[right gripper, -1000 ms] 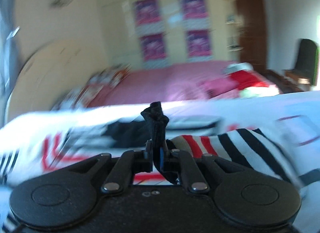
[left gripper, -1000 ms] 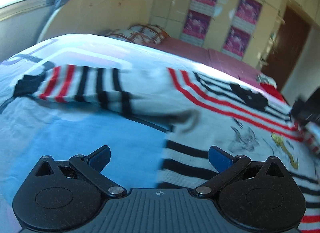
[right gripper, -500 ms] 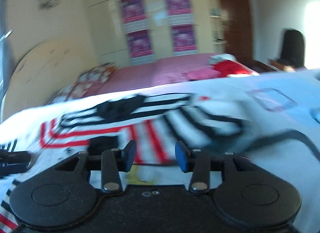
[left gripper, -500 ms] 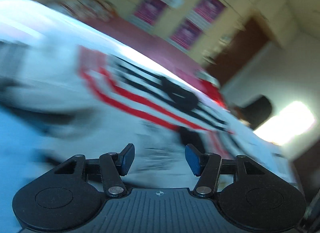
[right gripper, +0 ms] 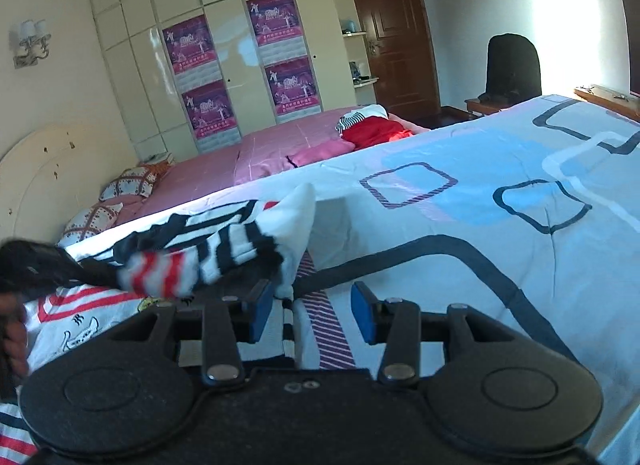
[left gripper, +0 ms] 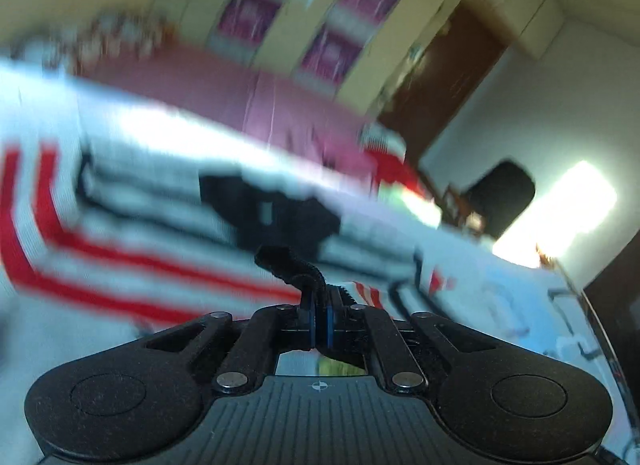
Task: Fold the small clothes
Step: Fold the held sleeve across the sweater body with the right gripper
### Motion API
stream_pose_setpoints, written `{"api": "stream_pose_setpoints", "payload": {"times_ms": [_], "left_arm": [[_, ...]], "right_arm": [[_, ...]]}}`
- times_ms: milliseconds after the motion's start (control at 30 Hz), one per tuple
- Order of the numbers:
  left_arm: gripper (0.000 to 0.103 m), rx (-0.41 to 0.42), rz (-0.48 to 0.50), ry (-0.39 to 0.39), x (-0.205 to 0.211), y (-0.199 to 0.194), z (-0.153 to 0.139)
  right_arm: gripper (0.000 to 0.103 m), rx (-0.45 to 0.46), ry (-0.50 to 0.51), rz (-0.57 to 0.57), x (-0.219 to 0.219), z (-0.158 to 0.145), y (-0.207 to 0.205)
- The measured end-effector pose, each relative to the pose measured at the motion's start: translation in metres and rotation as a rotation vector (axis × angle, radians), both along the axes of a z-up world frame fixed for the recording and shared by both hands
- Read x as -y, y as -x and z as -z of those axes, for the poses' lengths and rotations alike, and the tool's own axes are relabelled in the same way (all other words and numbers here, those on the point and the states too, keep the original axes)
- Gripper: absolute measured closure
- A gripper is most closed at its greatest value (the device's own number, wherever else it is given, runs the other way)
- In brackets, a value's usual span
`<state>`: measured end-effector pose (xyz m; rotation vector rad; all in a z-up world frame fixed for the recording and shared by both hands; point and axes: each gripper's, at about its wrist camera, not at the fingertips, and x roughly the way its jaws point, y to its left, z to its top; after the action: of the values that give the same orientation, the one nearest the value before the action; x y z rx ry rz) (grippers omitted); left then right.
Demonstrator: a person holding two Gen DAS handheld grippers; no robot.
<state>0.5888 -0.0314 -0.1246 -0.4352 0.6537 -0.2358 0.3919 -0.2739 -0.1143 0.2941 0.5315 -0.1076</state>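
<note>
In the left wrist view our left gripper (left gripper: 320, 323) has its blue pads pressed together on a dark ribbed edge of the white knit sweater with red and black stripes (left gripper: 132, 249), the pinched fold standing up just above the fingertips at lower centre. The rest of that garment smears across the middle of the frame in motion blur, so we cannot tell where its far hem ends. In the right wrist view our right gripper (right gripper: 312, 315) stands partly spread with nothing between its pads; the left pad sits just beside the sweater's lifted sleeve, not pinching it. That striped sleeve (right gripper: 208, 257) hangs raised across the centre left, its white edge peaking near the middle of the frame, while the body of the sweater lies flat at lower left. To the right, the pale blue bedsheet with dark looped outlines (right gripper: 500, 225) spreads bare to the right edge, giving us wide room. Behind it, the pink bed cover (right gripper: 256, 153) fills the centre, with a red and pink pile of clothes (right gripper: 372, 131) well apart from our work.
</note>
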Motion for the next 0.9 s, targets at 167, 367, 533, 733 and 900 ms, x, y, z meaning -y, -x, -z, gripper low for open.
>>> {"api": "stream_pose_setpoints", "payload": {"times_ms": [167,367,533,733,900], "left_arm": [[0.099,0.063,-0.064,-0.121,-0.037,0.008,-0.009],[0.099,-0.065,-0.079,-0.185,-0.050,-0.002,0.047],[0.099,-0.053,-0.098,-0.184,-0.043,-0.002,0.060],[0.088,0.022,-0.143,-0.197,-0.065,0.035,0.036],[0.027,0.024,-0.105,-0.322,-0.051,0.008,0.031]], "right_arm": [[0.060,0.009,-0.014,-0.034,-0.001,0.003,-0.008],[0.066,-0.032,-0.017,-0.115,-0.007,0.015,-0.055],[0.090,-0.089,0.014,-0.173,-0.019,0.033,-0.104],[0.073,-0.095,0.080,-0.183,-0.012,0.036,-0.117],[0.073,-0.041,0.057,-0.152,0.003,0.026,-0.167]]}}
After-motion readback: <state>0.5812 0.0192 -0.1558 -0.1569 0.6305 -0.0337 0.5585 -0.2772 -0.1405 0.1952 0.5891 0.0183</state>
